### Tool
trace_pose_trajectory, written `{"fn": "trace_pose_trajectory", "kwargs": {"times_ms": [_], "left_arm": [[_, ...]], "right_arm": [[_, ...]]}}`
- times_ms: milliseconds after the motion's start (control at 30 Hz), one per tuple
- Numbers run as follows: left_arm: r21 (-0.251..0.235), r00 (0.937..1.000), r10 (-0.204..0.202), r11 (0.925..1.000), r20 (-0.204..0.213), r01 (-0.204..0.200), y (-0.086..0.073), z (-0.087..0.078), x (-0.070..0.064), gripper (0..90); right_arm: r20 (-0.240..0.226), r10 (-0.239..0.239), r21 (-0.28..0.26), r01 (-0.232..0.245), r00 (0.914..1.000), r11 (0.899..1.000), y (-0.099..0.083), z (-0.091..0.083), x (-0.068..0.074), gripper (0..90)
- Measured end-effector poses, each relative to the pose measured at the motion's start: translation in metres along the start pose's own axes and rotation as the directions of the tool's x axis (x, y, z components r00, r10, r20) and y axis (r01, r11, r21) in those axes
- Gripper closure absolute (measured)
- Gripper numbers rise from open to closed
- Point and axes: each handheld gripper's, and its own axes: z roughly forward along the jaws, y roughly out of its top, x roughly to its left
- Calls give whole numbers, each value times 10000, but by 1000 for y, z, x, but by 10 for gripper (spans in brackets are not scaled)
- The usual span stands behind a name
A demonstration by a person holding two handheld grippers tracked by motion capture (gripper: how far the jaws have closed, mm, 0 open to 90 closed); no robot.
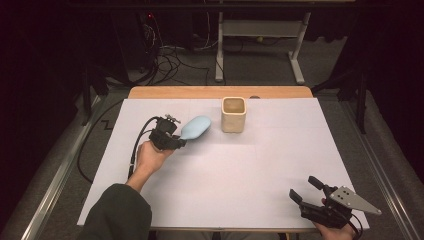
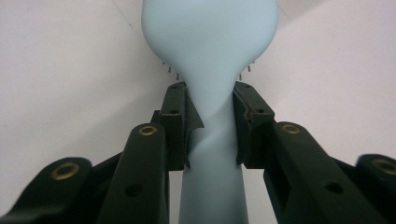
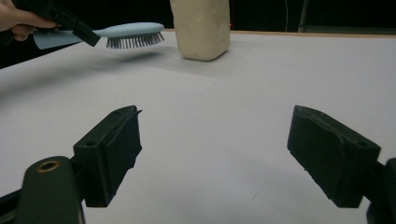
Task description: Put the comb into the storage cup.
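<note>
Hairbrush (image 1: 196,127), pale blue, rides above the white counter (image 1: 260,165) just left of the cream cup (image 1: 233,114), its handle pinched at the neck between the jaws of your left gripper (image 1: 179,142), bristles facing down. Your right gripper (image 1: 304,189) waits well apart at the near right corner, jaws spread wide on nothing. If the cup is the destination, as it seems, keep the clamp firm, lift the head clear of the rim, and tip the brush upright before lowering it, since a level approach would likely knock the cup. From the left gripper view, the brush head runs off the top edge and hides the cup. The cup's inside is too dim to judge.
</note>
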Motion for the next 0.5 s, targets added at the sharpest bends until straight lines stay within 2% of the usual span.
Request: {"fn": "trace_pose_trajectory", "kwargs": {"times_ms": [500], "left_arm": [[-387,9984,421,9984,382,-406,-16,-15,-15,691]], "right_arm": [[25,26,-21,-26,10000,10000,0,0,0,181]]}}
